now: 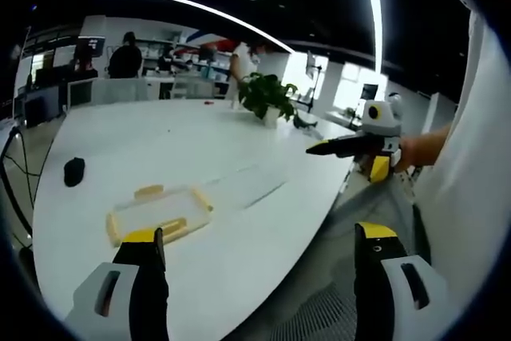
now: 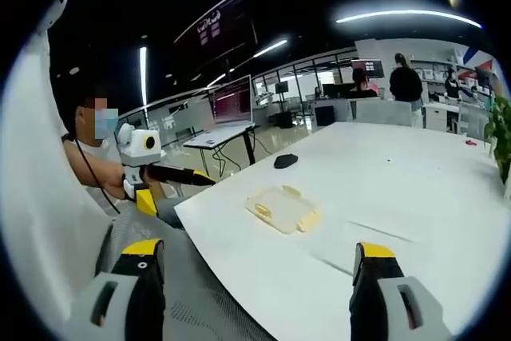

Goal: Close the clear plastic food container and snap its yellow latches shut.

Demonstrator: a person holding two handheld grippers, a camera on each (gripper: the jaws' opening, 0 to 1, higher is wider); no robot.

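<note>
The clear plastic container [image 1: 160, 213] with yellow latches on its sides lies flat on the white table [image 1: 184, 133], near its front edge. Whether its lid is pressed down I cannot tell. My left gripper [image 1: 259, 231] is open, well short of the container, its left jaw just below it in the picture. The right gripper [image 1: 315, 148] hovers off the table's right edge, held by a hand. In the right gripper view the container [image 2: 283, 209] sits ahead on the table [image 2: 399, 173]. My right gripper [image 2: 259, 247] is open and empty. The left gripper [image 2: 200, 178] points in from the left.
A small black object [image 1: 73, 171] lies on the table left of the container, seen too in the other view [image 2: 285, 160]. A potted plant [image 1: 266, 97] stands at the far side. Desks, monitors [image 2: 231, 101] and people fill the room behind. The person holding the grippers sits beside the table edge.
</note>
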